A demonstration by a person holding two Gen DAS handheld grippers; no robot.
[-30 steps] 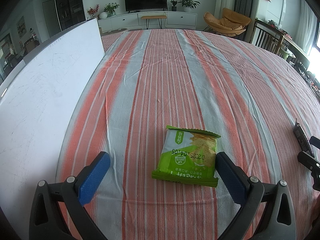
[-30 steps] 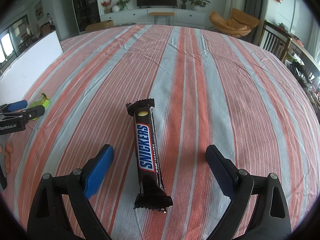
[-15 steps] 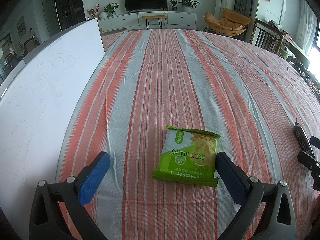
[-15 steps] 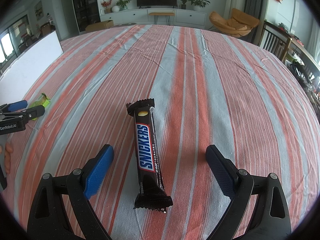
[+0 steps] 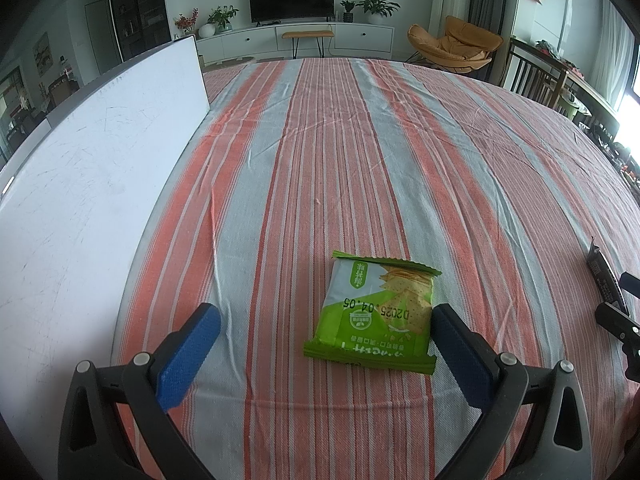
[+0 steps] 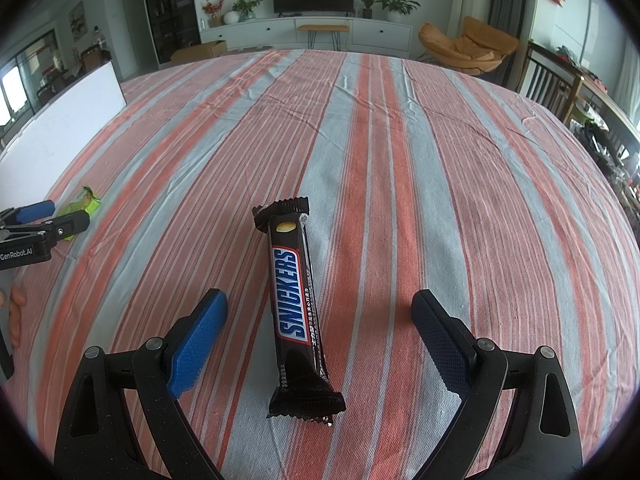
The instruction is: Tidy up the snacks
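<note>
A green cracker packet (image 5: 374, 314) lies flat on the striped tablecloth, just ahead of my left gripper (image 5: 322, 322), close to its right finger. The left gripper is open and empty. A brown Snickers bar (image 6: 296, 300) lies lengthwise between the fingers of my right gripper (image 6: 320, 312), which is open and not touching it. The packet shows small at the left of the right wrist view (image 6: 82, 210), beside the left gripper (image 6: 56, 218). The bar's end (image 5: 604, 276) and part of the right gripper (image 5: 618, 320) show at the right edge of the left wrist view.
A white board (image 5: 88, 184) lies along the table's left side, also seen far left in the right wrist view (image 6: 60, 128). The orange and grey striped cloth (image 6: 400, 152) covers the table. Chairs (image 5: 532, 76) stand beyond the right edge.
</note>
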